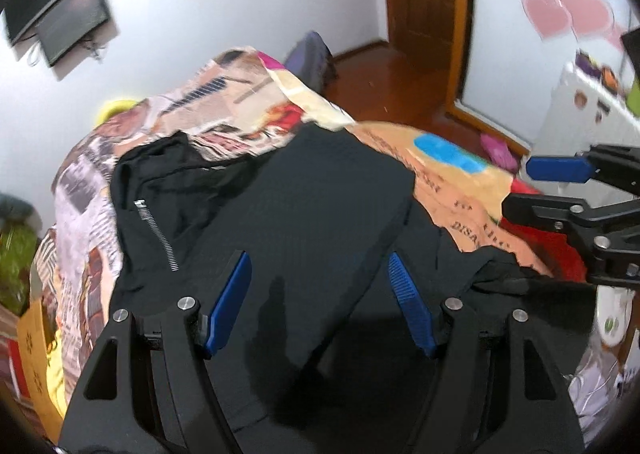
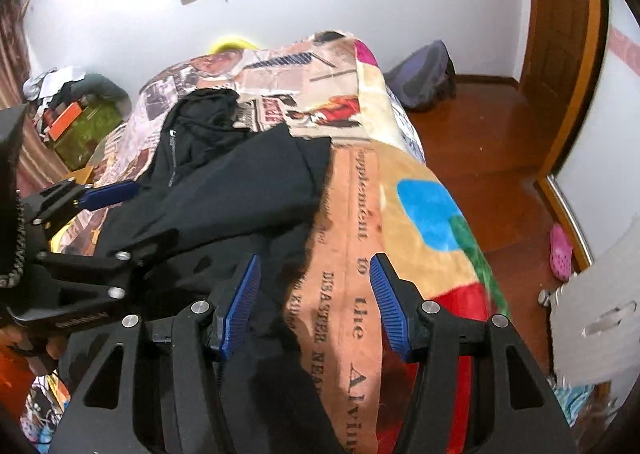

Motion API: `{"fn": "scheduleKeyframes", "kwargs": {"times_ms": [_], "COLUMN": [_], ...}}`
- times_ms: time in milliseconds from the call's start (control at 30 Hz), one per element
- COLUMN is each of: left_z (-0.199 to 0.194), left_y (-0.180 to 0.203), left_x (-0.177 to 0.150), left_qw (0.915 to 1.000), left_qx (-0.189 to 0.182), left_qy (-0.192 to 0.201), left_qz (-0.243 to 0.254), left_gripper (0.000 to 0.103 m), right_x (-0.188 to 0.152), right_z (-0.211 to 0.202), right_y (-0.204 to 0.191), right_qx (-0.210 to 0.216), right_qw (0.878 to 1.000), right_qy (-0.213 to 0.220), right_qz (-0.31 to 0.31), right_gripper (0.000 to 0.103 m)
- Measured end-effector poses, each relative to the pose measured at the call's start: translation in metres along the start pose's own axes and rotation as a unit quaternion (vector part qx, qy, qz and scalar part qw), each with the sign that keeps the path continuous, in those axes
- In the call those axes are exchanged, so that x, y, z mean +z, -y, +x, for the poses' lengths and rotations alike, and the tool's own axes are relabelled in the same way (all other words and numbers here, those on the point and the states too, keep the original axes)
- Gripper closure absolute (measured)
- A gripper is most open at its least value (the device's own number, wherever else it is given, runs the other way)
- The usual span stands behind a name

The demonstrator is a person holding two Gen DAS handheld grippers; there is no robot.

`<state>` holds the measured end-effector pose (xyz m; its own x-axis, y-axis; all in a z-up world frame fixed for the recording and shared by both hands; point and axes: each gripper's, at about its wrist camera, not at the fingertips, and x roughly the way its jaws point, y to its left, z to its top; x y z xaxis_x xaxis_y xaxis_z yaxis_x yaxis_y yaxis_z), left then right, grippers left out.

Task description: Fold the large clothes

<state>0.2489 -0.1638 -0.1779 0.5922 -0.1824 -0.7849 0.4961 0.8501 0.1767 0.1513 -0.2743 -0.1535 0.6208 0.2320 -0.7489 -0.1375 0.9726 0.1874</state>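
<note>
A: Nearest first: the left gripper (image 1: 320,302) hangs over the near part of the black zip-up hooded jacket of soft knit fabric (image 1: 304,205), its blue ribbed fingers (image 1: 230,304) standing wide apart with nothing between them. Is the other one holding anything?

B: No. The right gripper (image 2: 314,302) has its fingers (image 2: 240,302) apart too, empty, above the jacket's right edge where the black cloth meets the bed's printed fleece blanket with newspaper lettering and bright patches (image 2: 400,189).

A: And the jacket itself?

B: It lies on the bed, a flat panel or sleeve laid across its middle, the silver metal zip (image 1: 158,234) showing on the left and the crumpled hood (image 2: 208,113) at the far end.

A: So that cross fold looks laid, by my judgement. What makes the next step go well?

B: I would take one layer-stack at each near corner, pinching all the layers together so none slips. Keep both hands level and carry the hem towards the hood in one even sweep, so the fold line runs straight across.

A: Any snag to mind?

B: The fabric at the near right edge (image 1: 512,278) is bunched; smooth it first. Farther off, the dark backpack (image 2: 424,73) on the polished wooden floor (image 2: 480,133) is well clear.
</note>
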Motion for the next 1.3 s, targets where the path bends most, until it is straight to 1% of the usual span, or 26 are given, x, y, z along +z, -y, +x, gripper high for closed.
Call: {"fn": "scheduleKeyframes", "kwargs": {"times_ms": [133,233,267,300,400,433,467,567,633,700,767,867,1000,1133,1233,1300], "left_z": [0.029,0.041,0.044,0.046,0.050,0.048,0.046,0.029,0.014,-0.004,-0.023,-0.051,-0.082,-0.098,-0.098,-0.092], "left_y": [0.011,0.005,0.002,-0.001,-0.009,-0.012,-0.014,-0.024,-0.033,-0.046,-0.062,-0.086,-0.113,-0.138,-0.155,-0.164], "left_x": [0.000,0.003,0.005,0.006,0.011,0.012,0.013,0.017,0.017,0.017,0.013,0.005,-0.014,-0.039,-0.063,-0.081], "left_qw": [0.9993,0.9993,0.9992,0.9989,0.9983,0.9983,0.9983,0.9980,0.9977,0.9964,0.9942,0.9891,0.9815,0.9749,0.9712,0.9698], "left_qx": [0.001,-0.011,-0.017,-0.024,-0.033,-0.028,-0.027,-0.019,-0.013,-0.011,-0.002,0.020,0.060,0.081,0.085,0.088], "left_qy": [-0.032,-0.036,-0.037,-0.038,-0.036,-0.032,-0.029,-0.004,0.014,0.032,0.053,0.082,0.110,0.119,0.109,0.094], "left_qz": [0.022,0.007,-0.004,-0.014,-0.034,-0.039,-0.044,-0.060,-0.066,-0.078,-0.094,-0.120,-0.145,-0.170,-0.194,-0.207], "left_gripper": [0.033,0.033,0.039,0.042,0.059,0.074,0.085,0.092,0.095,0.095,0.096,0.097,0.097,0.097,0.097,0.097], "right_x": [-0.006,-0.008,-0.008,-0.009,-0.009,-0.008,-0.008,-0.008,-0.006,-0.003,0.001,0.008,0.016,0.017,0.015,0.011], "right_z": [0.005,0.008,0.009,0.011,0.014,0.015,0.015,0.015,0.014,0.012,0.008,0.006,0.008,0.014,0.022,0.027], "right_y": [0.005,0.008,0.009,0.008,0.009,0.008,0.007,0.005,0.003,0.001,-0.002,-0.007,-0.018,-0.032,-0.045,-0.052], "right_qx": [0.000,0.000,0.002,0.004,0.009,0.010,0.010,0.012,0.013,0.014,0.016,0.019,0.024,0.028,0.027,0.023], "right_qw": [1.000,1.000,1.000,1.000,1.000,1.000,1.000,1.000,1.000,1.000,1.000,1.000,1.000,0.999,0.999,0.998], "right_qy": [-0.010,-0.014,-0.015,-0.016,-0.018,-0.019,-0.019,-0.019,-0.016,-0.012,-0.005,0.003,0.010,0.005,-0.009,-0.020], "right_qz": [0.002,0.002,0.003,0.003,0.005,0.004,0.004,0.002,0.001,0.000,-0.001,-0.002,-0.008,-0.020,-0.036,-0.045], "right_gripper": [0.050,0.050,0.050,0.050,0.050,0.050,0.050,0.050,0.050,0.050,0.050,0.050,0.050,0.050,0.050,0.050]}}
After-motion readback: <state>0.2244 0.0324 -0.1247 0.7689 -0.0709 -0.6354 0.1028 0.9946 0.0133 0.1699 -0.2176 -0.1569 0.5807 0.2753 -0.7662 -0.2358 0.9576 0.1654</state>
